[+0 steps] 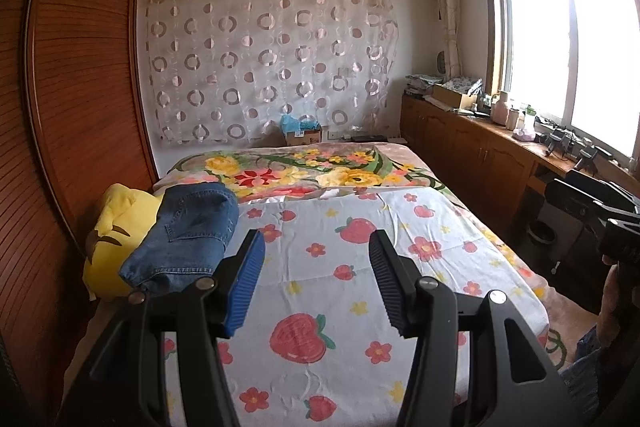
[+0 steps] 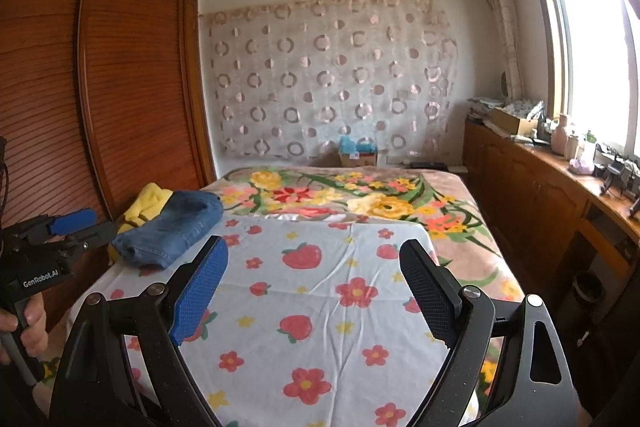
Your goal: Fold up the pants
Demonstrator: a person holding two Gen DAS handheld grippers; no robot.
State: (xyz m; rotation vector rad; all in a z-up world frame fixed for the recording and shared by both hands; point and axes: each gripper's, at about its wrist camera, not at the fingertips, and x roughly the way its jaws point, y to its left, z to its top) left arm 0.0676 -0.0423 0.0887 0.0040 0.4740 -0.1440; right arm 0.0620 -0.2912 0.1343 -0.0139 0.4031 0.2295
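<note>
Folded blue denim pants lie at the left side of the bed, partly on a yellow cushion; they also show in the right wrist view. My left gripper is open and empty, above the strawberry-print sheet, to the right of the pants. My right gripper is open and empty, above the same sheet. The left gripper's body shows at the left edge of the right wrist view, and the right gripper's body at the right edge of the left wrist view.
A floral blanket covers the far half of the bed. A wooden wardrobe stands close on the left. A wooden cabinet with clutter runs under the window at the right. A cardboard box sits behind the bed.
</note>
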